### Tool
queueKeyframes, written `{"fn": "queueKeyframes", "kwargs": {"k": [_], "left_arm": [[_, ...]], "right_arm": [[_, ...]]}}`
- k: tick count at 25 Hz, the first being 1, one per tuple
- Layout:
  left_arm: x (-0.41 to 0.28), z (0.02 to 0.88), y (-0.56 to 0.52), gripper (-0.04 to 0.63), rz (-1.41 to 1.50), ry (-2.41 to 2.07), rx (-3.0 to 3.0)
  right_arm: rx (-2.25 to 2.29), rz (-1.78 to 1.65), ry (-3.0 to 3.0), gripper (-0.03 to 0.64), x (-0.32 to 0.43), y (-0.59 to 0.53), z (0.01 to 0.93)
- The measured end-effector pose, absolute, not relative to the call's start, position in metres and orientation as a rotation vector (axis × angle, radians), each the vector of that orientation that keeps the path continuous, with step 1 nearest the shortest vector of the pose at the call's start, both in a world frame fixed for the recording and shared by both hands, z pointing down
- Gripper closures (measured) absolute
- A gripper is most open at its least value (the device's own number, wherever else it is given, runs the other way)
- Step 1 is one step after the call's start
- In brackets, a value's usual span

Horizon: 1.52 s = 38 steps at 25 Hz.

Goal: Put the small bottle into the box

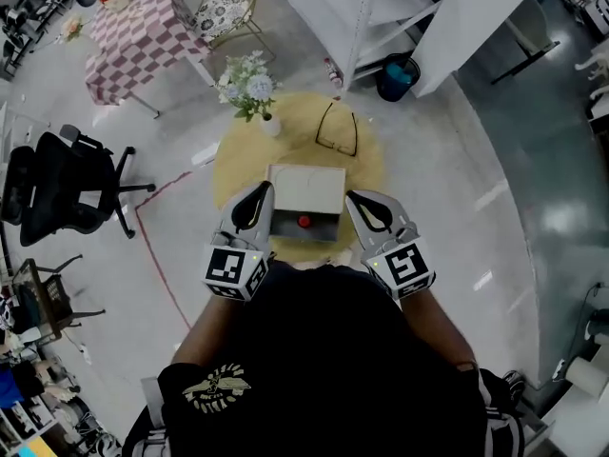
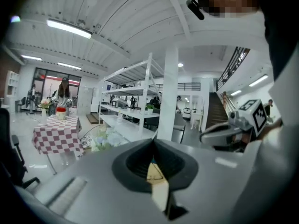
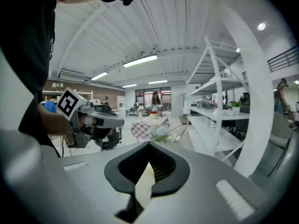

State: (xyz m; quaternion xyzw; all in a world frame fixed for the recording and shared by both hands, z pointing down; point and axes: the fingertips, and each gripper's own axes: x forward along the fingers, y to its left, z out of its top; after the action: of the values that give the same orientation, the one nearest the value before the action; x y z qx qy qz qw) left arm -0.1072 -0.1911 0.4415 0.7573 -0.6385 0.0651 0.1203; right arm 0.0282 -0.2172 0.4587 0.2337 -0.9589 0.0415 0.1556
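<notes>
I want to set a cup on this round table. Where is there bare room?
Bare table lies left of the box, between vase and left hand-held gripper, and right of it, nearer than the glasses. The near edge is crowded: the right hand-held gripper and the left one flank the box.

The round table (image 1: 243, 169) is seen steeply from overhead; the checked table (image 2: 56, 136) is shared by both level gripper views.
</notes>
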Motion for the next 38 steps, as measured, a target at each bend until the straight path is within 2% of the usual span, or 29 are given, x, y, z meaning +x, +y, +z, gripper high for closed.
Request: {"fn": "queueKeyframes", "kwargs": {"k": [5,8,11,18,27,38], "left_arm": [[-0.105,0.478,-0.172,0.595,0.231,-1.895,2.092],[-0.116,0.487,-0.157,0.595,0.251,-1.907,2.047],[-0.135,0.491,-0.150,0.595,0.252,-1.920,2.018],[-0.175,0.504,-0.146,0.595,0.294,-1.837,2.058],[-0.211,0.507,-0.165,0.595,0.318,-1.677,2.200],[-0.178,0.489,-0.183,0.595,0.287,-1.448,2.413]], "right_arm": [[0.254,0.119,-2.529,0.607,0.002,-0.174,0.581],[0.112,0.118,-2.416,0.555,-0.015,-0.147,0.643],[0.056,0.140,-2.337,0.504,-0.031,-0.132,0.684],[0.111,0.057,-2.172,0.488,-0.052,-0.128,0.745],[0.313,0.014,-2.044,0.479,-0.070,-0.136,0.774],[0.570,0.195,-2.040,0.479,-0.038,-0.130,0.719]]}}
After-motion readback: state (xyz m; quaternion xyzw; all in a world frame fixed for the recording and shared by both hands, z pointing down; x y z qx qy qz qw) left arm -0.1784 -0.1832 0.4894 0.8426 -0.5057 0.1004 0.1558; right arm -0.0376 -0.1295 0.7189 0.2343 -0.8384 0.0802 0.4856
